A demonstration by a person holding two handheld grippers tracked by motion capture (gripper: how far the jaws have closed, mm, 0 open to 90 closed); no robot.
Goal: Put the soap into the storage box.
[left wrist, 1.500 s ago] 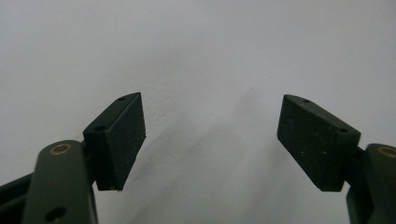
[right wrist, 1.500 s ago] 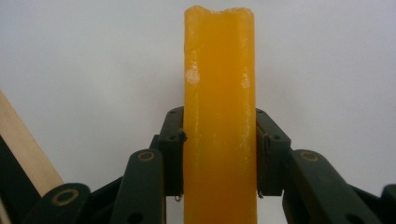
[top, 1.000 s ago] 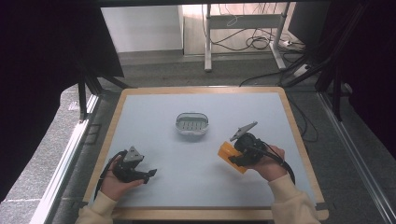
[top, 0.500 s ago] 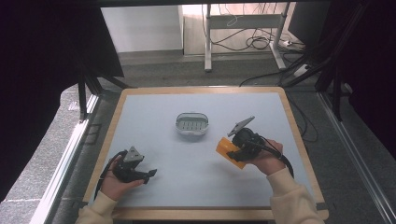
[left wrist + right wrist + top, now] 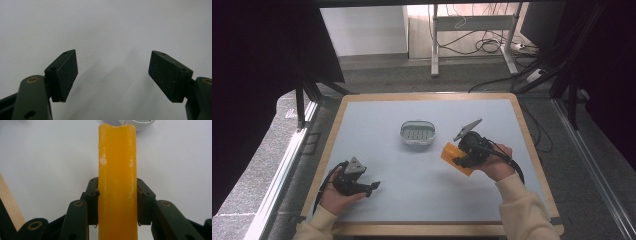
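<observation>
Right gripper (image 5: 117, 205) clamped on both flat sides of orange bar (image 5: 117, 182), edge-on between the pads. Long axis along the jaws, far end toward white dish (image 5: 417, 133) near table (image 5: 377, 115) centre. Bar just above the surface, right of the dish. Left gripper (image 5: 112, 72) spread wide, nothing between, near the front left edge.

Cream sleeves cover both forearms; each gripper (image 5: 373, 186) has 2 black jaws with brass-ringed pivots, a black cable and a grey 3-cornered plate.
</observation>
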